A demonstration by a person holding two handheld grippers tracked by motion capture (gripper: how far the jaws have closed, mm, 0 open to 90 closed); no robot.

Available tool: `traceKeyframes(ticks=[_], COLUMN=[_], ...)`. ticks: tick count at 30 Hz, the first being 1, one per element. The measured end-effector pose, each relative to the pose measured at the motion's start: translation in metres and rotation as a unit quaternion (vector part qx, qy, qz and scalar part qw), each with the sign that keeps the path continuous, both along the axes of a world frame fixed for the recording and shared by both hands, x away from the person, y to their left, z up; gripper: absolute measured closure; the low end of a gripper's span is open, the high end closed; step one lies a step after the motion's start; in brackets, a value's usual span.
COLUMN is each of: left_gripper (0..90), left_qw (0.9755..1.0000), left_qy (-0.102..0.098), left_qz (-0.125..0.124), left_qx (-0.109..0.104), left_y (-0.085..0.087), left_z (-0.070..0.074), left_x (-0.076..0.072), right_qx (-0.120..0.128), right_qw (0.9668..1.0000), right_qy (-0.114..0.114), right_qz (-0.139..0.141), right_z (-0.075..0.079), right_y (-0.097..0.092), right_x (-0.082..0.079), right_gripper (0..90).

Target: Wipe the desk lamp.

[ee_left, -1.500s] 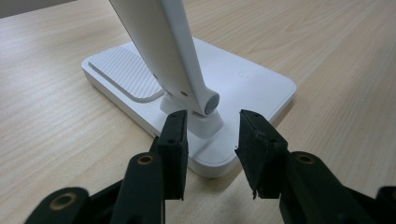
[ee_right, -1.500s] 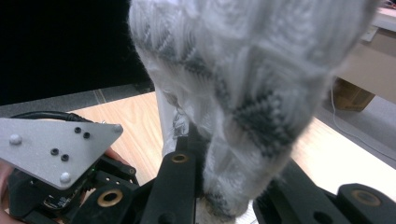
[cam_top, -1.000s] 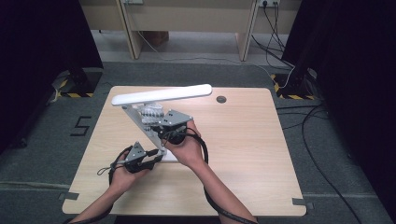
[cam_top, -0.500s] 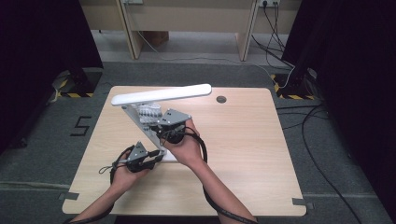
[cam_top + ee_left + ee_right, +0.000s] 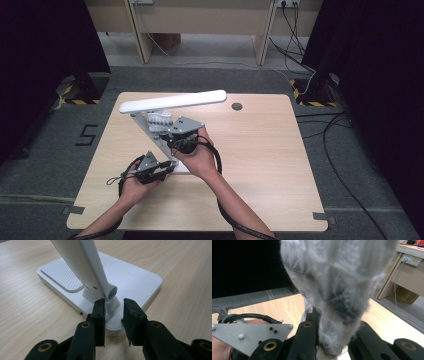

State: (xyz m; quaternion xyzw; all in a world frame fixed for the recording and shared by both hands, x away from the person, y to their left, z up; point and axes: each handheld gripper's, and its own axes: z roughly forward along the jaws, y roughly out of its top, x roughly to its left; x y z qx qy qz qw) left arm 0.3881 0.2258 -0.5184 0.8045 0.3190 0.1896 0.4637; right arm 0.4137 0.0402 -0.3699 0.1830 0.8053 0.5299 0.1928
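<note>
A white desk lamp stands on the table, with its long head (image 5: 170, 101) held level over a slanted arm (image 5: 152, 134). My left gripper (image 5: 169, 168) sits low at the lamp's flat base (image 5: 140, 277). Its jaws have just been closing and stand either side of the hinge post (image 5: 112, 293), with a gap on one side. Higher up, my right gripper (image 5: 166, 128) is shut on a grey-and-white knitted cloth (image 5: 337, 277), which lies against the lamp arm just under the head (image 5: 159, 120).
The wooden table (image 5: 260, 165) has a round cable hole (image 5: 237, 106) near its back edge. Cables trail over the floor at the right (image 5: 330, 125). A desk's legs stand beyond the table (image 5: 137, 30).
</note>
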Motion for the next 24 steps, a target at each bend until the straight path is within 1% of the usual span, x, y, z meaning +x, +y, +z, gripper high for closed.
traceKeyframes(ticks=[1, 3, 5, 6, 7, 11, 15, 21, 24], left_gripper=[71.4, 73.9, 77.2, 78.3, 79.3, 81.6, 82.8, 83.3, 83.4], left_qw=[1.0000, 1.0000, 1.0000, 1.0000, 1.0000, 0.9998, 0.9997, 0.9997, 0.9998], left_qy=[0.004, 0.005, 0.006, 0.005, 0.006, 0.011, 0.017, 0.016, 0.015], left_qz=[-0.002, -0.001, 0.002, 0.004, 0.007, 0.012, 0.015, 0.015, 0.014], left_qx=[0.001, 0.001, -0.001, -0.001, -0.003, -0.007, -0.007, -0.006, -0.004], left_y=[0.0004, 0.0007, 0.0013, 0.0015, 0.0015, 0.0015, 0.0014, 0.0013, 0.0015], left_z=[0.0004, 0.0005, 0.0004, 0.0003, 0.0003, 0.0003, 0.0010, 0.0010, 0.0011], left_x=[0.0001, 0.0001, 0.0004, 0.0005, 0.0004, 0.0005, 0.0010, 0.0009, 0.0009], right_qx=[0.000, 0.001, -0.002, -0.001, -0.002, -0.002, -0.002, 0.001, 0.004], right_qw=[1.0000, 1.0000, 1.0000, 1.0000, 1.0000, 1.0000, 1.0000, 1.0000, 1.0000], right_qy=[0.000, 0.001, -0.002, 0.001, 0.000, 0.000, -0.002, 0.005, 0.001], right_qz=[-0.001, -0.001, 0.003, 0.002, 0.002, 0.003, 0.005, 0.005, 0.006], right_z=[0.0002, 0.0007, 0.0012, 0.0013, 0.0014, 0.0014, 0.0014, 0.0027, 0.0040], right_y=[0.0001, 0.0003, 0.0004, 0.0006, 0.0006, 0.0005, 0.0007, 0.0029, 0.0038], right_x=[0.0000, -0.0002, 0.0008, 0.0003, 0.0006, 0.0005, 0.0017, 0.0011, 0.0014], right_gripper=[81.5, 81.6, 81.7, 81.7, 81.7, 81.8, 81.8, 81.8, 81.8])
